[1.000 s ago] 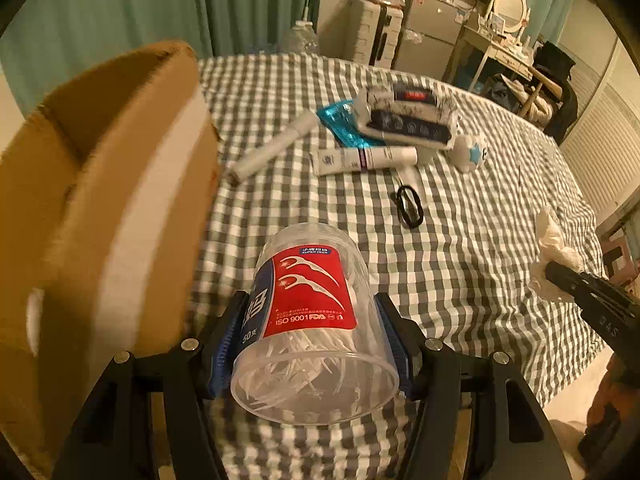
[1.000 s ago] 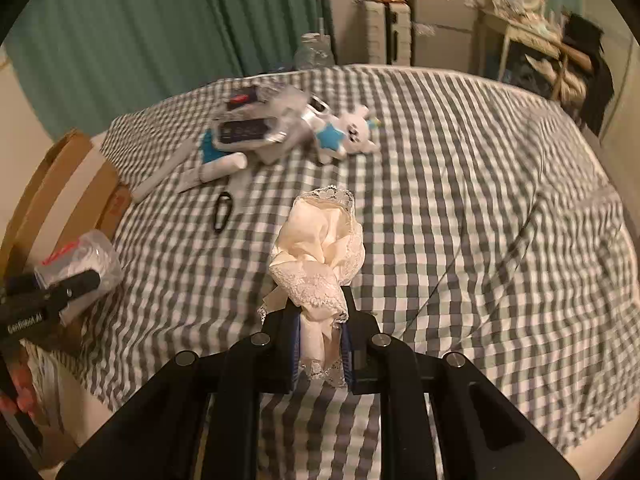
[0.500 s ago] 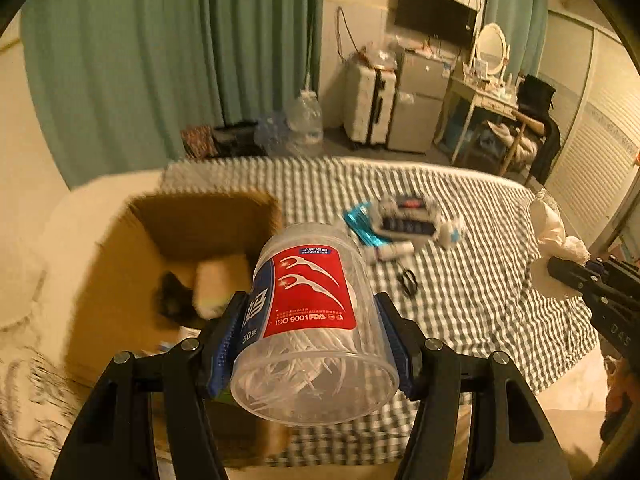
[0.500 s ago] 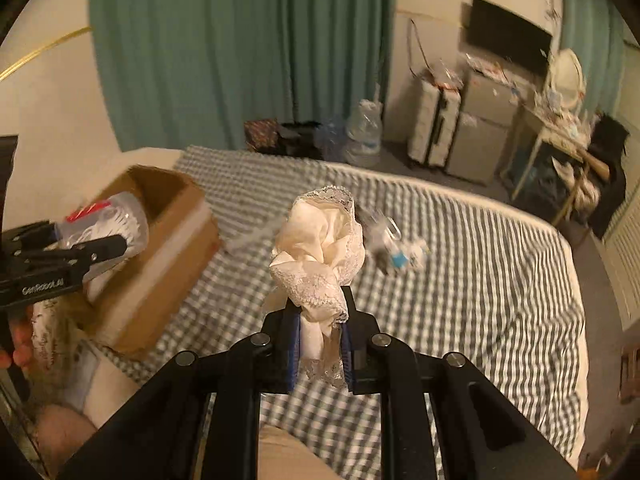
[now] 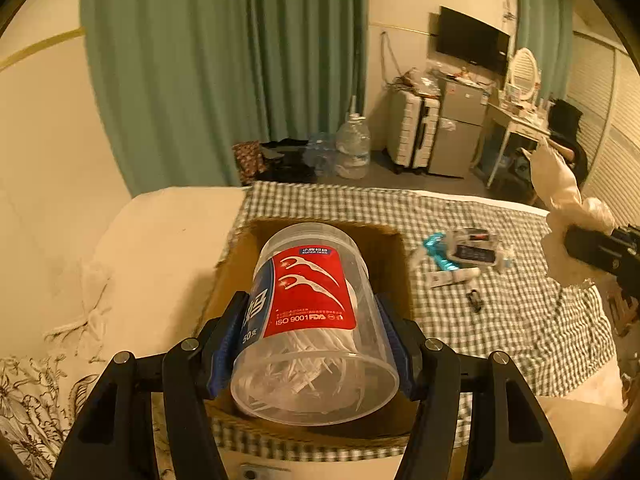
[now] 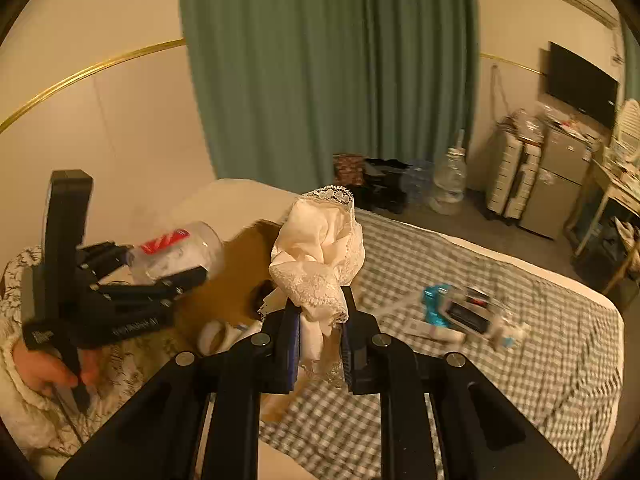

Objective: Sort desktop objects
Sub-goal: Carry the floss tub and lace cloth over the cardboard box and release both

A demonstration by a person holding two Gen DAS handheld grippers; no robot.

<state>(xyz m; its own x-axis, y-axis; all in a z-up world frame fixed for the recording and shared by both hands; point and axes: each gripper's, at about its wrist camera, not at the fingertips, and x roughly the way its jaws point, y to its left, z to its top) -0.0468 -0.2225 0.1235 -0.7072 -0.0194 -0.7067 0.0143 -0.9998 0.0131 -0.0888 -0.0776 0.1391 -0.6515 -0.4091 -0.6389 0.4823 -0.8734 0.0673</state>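
Note:
My left gripper (image 5: 312, 344) is shut on a clear plastic jar of floss picks (image 5: 308, 312) with a red label, held in the air above an open cardboard box (image 5: 394, 256) on the bed. The jar (image 6: 176, 254) and left gripper (image 6: 160, 276) also show in the right wrist view. My right gripper (image 6: 318, 332) is shut on a bunched cream lace cloth (image 6: 320, 260), held high beside the box (image 6: 236, 276). The cloth (image 5: 560, 196) and right gripper (image 5: 600, 248) show at the right of the left wrist view.
On the grey checked bedspread (image 5: 520, 320) lie a clear pouch (image 5: 472, 248), a teal item (image 5: 438, 254), a white tube (image 5: 452, 278) and a small black object (image 5: 475, 301). A beige pillow (image 5: 160, 264) lies left of the box. Curtains, suitcase and desk stand behind.
Both grippers have risen and swung left with their loads. The jar now hangs over the open box, and the cloth is beside it.

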